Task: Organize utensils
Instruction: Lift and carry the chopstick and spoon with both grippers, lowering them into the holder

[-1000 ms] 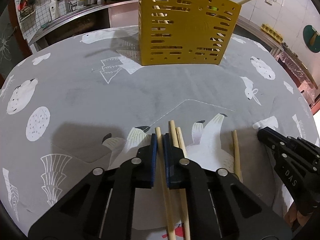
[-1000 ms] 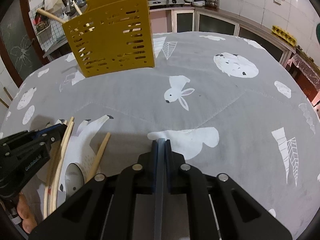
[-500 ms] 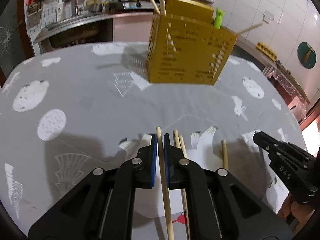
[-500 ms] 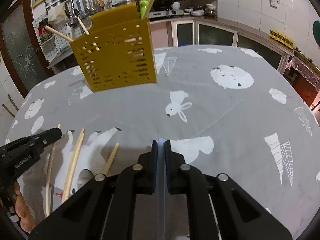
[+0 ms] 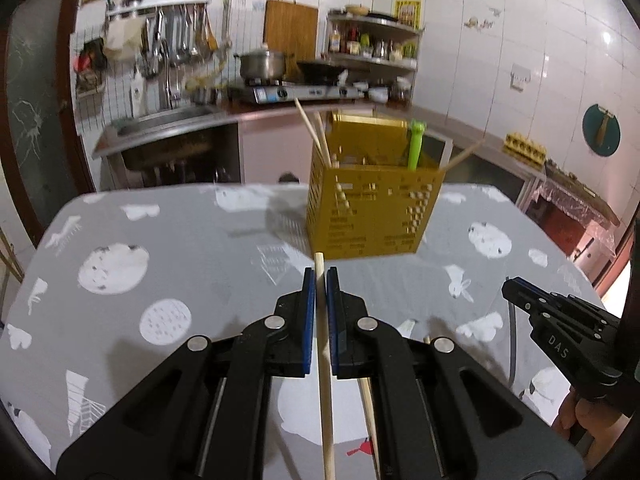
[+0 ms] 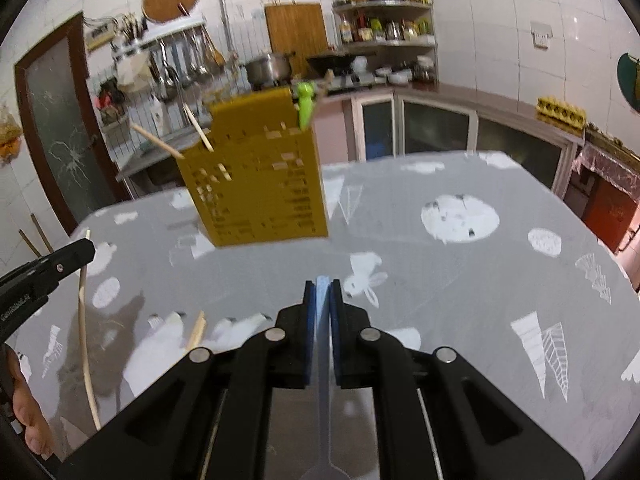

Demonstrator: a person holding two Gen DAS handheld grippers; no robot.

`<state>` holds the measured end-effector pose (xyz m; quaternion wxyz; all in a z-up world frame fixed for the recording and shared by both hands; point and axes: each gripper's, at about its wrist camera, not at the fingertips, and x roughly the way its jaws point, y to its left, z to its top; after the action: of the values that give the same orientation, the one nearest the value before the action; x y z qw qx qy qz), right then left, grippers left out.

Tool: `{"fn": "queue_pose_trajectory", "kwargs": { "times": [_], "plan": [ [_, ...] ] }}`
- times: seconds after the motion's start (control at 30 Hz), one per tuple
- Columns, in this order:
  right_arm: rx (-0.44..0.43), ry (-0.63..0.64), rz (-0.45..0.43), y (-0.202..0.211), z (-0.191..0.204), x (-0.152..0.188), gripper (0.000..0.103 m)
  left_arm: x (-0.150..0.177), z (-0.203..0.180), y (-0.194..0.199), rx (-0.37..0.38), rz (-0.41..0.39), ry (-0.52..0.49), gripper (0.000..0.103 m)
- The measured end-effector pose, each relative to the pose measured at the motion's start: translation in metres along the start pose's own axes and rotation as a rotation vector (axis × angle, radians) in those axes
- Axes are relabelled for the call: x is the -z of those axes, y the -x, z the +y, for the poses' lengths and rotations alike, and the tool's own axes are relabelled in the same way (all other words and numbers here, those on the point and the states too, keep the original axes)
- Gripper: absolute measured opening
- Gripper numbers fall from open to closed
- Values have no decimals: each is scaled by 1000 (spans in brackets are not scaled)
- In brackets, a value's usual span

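both grippers [image 5: 320, 276] [image 6: 322, 286] higher, utensils clamped

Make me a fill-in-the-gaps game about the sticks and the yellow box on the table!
1. The left gripper is shut on a wooden ____.
2. The utensil holder standing on the table is coloured ____.
3. The tall plastic thing poking out of the holder is coloured ____.
4. The right gripper pinches a thin, pale ____ handle.

Missing words: chopstick; yellow; green; blue
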<state>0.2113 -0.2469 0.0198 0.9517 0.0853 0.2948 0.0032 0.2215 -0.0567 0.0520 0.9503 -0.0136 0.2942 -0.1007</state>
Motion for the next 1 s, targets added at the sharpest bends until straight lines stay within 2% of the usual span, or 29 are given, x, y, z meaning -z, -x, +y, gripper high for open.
{"fn": "queue_pose_trajectory", "kwargs": {
  "times": [0.1, 0.13, 0.33, 1.0],
  "plan": [
    [-6, 19, -64, 11, 4, -5, 7, -5, 4, 14, -1, -61, 4, 4],
    [-32, 20, -88, 15, 4, -7, 7, -6, 6, 19, -2, -82, 7, 4],
    [-36, 24, -157, 28, 7, -15, 7, -11, 11, 38, -19, -168, 2, 4],
    [-32, 52, -224, 17, 6, -39, 7, -28, 19, 38, -20, -246, 3, 4]
  ]
}}
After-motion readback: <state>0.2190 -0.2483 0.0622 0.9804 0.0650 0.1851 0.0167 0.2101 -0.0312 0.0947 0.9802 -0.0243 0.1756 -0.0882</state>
